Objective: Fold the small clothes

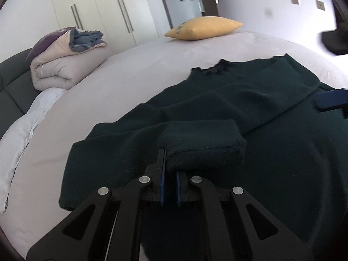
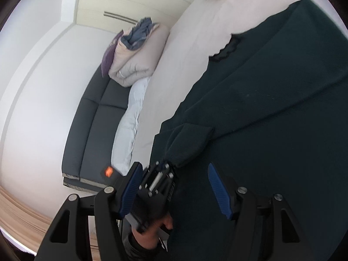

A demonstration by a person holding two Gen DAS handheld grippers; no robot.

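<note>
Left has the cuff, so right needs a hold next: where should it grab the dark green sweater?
Probably the sweater's bare near hem, coming in low from the bed's near edge: it lies flat beneath the open right gripper, clear of the sleeve cuff held by the left gripper.

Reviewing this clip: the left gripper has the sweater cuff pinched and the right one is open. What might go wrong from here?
1. The left gripper pinches only the bottom edge of the thick cuff of the dark green sweater; it may slip out when pulled.
2. The sleeve already bunches near the cuff, so the fold could land crooked.
3. The right gripper hangs open right over the left one, so they might collide.
</note>
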